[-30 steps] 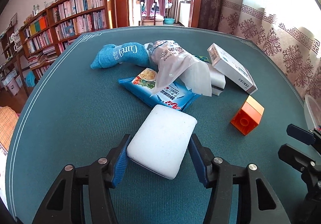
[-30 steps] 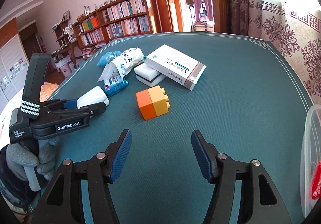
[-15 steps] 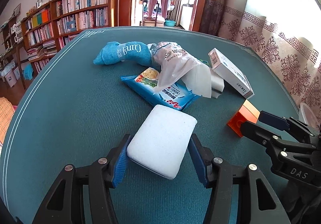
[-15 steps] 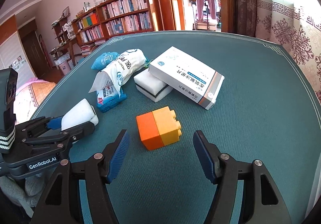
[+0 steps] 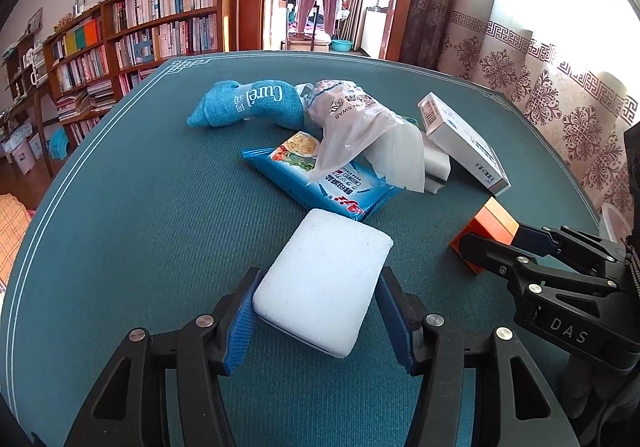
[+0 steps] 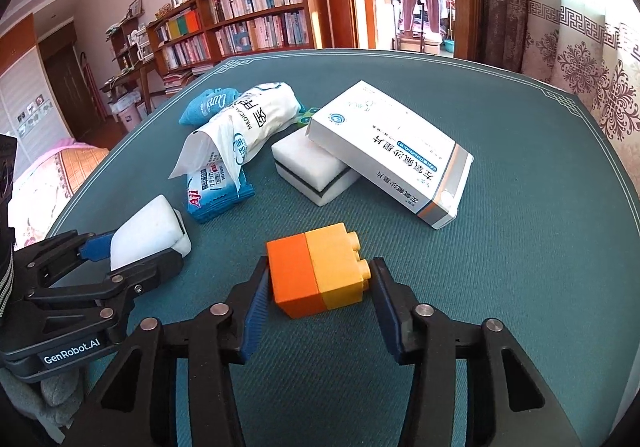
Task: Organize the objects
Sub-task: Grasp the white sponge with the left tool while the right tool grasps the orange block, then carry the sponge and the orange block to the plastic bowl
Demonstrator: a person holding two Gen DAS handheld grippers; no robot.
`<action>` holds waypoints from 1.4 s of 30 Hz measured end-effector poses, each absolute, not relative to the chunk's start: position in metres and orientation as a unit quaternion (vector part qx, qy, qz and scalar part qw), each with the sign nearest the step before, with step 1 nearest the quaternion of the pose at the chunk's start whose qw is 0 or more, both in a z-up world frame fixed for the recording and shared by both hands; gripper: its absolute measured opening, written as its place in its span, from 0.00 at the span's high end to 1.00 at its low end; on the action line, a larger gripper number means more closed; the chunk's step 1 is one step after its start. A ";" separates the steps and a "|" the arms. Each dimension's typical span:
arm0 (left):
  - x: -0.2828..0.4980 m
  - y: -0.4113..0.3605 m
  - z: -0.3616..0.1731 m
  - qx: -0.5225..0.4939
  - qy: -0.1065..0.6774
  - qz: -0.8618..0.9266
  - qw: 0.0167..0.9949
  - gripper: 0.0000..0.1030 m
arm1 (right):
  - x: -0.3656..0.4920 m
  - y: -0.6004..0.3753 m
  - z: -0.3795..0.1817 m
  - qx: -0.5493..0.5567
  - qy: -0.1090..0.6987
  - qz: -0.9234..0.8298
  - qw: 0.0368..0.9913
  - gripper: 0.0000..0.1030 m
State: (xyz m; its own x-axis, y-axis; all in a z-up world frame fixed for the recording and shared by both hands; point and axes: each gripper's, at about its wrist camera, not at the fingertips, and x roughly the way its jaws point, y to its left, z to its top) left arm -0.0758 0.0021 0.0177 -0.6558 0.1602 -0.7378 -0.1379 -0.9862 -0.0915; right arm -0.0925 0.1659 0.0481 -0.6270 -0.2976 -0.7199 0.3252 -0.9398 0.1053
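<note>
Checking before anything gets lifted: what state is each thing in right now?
Left gripper: shut on white foam sponge.
Right gripper: jaws just closing, pads touching orange-and-yellow toy brick.
White cardboard medicine box: tilted, propped on black-striped white sponge.

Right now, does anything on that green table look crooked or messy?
Yes. The white cardboard medicine box sits tilted, one end propped on a white sponge block with a dark stripe instead of lying flat. Beside them, a clear plastic bag of medical swabs sprawls across a blue snack packet, its open end flopping loose.
</note>
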 end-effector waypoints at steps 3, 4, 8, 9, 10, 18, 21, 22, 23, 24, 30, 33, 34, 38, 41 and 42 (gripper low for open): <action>-0.076 0.002 0.018 -0.407 -0.013 0.910 0.082 0.42 | -0.093 0.166 0.047 0.395 0.014 -0.902 0.172 0.56; -0.076 0.002 0.018 -0.407 -0.013 0.910 0.082 0.42 | -0.092 0.167 0.047 0.395 0.012 -0.903 0.171 0.56; -0.075 0.003 0.017 -0.406 -0.011 0.910 0.082 0.42 | -0.088 0.175 0.047 0.394 0.000 -0.903 0.169 0.56; -0.075 0.003 0.017 -0.406 -0.010 0.910 0.082 0.42 | -0.086 0.178 0.047 0.393 -0.002 -0.904 0.169 0.56; -0.076 0.004 0.017 -0.405 -0.010 0.910 0.082 0.42 | -0.083 0.179 0.048 0.392 -0.004 -0.904 0.169 0.56; -0.074 0.008 0.017 -0.401 -0.002 0.913 0.079 0.42 | -0.059 0.203 0.057 0.381 -0.027 -0.909 0.165 0.56; -0.073 0.009 0.018 -0.399 0.003 0.914 0.077 0.42 | -0.052 0.210 0.058 0.380 -0.032 -0.910 0.163 0.56; -0.073 0.010 0.018 -0.399 0.003 0.914 0.077 0.42 | -0.049 0.212 0.059 0.380 -0.035 -0.910 0.162 0.56; -0.072 0.010 0.018 -0.399 0.003 0.913 0.078 0.42 | -0.047 0.215 0.059 0.379 -0.037 -0.911 0.161 0.56; -0.072 0.011 0.018 -0.400 0.003 0.913 0.081 0.42 | -0.044 0.216 0.059 0.379 -0.038 -0.911 0.159 0.56; -0.066 0.018 0.020 -0.402 0.009 0.911 0.095 0.42 | -0.032 0.233 0.057 0.380 -0.046 -0.912 0.147 0.56; -0.063 0.024 0.019 -0.405 0.010 0.908 0.104 0.42 | -0.028 0.241 0.058 0.380 -0.051 -0.913 0.142 0.56; -0.061 0.025 0.019 -0.406 0.011 0.908 0.107 0.42 | -0.026 0.243 0.058 0.378 -0.052 -0.914 0.139 0.56; -0.058 0.034 0.021 -0.407 0.015 0.905 0.120 0.42 | -0.016 0.255 0.064 0.372 -0.053 -0.918 0.130 0.56; -0.056 0.043 0.023 -0.409 0.016 0.903 0.130 0.42 | -0.009 0.266 0.070 0.365 -0.054 -0.922 0.120 0.56; -0.056 0.046 0.023 -0.410 0.017 0.902 0.133 0.42 | -0.006 0.270 0.072 0.363 -0.054 -0.923 0.115 0.56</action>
State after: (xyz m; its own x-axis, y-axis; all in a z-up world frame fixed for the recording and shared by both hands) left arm -0.0557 0.0460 0.0233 -0.6286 0.2266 -0.7440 -0.2543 -0.9639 -0.0787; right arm -0.0060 0.2702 0.0720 -0.7104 -0.2525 -0.6569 0.1739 -0.9675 0.1838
